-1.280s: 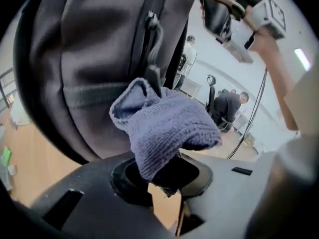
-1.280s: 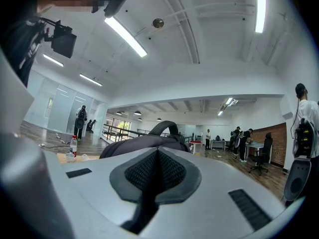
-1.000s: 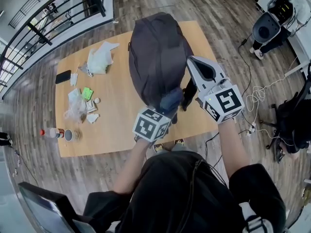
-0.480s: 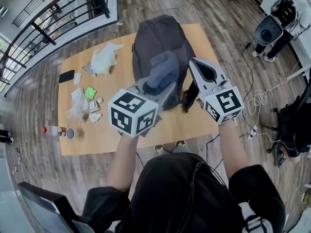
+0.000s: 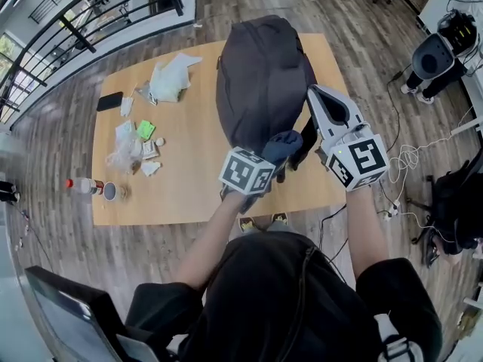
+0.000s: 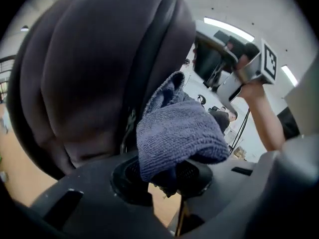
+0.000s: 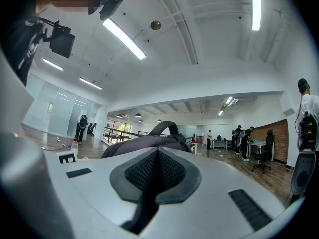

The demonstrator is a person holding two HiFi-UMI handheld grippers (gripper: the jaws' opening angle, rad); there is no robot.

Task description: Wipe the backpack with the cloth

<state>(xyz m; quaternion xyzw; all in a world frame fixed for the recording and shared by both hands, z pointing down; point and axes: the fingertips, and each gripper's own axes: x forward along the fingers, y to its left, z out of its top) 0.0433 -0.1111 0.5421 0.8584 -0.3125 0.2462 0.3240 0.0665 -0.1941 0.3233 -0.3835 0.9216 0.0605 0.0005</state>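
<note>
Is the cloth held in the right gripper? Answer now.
No, the cloth is clamped between the jaws of the left gripper, beside the backpack.

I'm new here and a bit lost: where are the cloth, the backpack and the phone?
cloth point(image 6: 179, 133), left gripper view, middle of its folded blue face.
backpack point(image 5: 260, 81), head view, middle of its dark top side.
phone point(image 5: 109, 101), head view, centre of its black face.

One backpack point(image 5: 264, 74), one cloth point(image 5: 284, 145), one table point(image 5: 189, 176).
</note>
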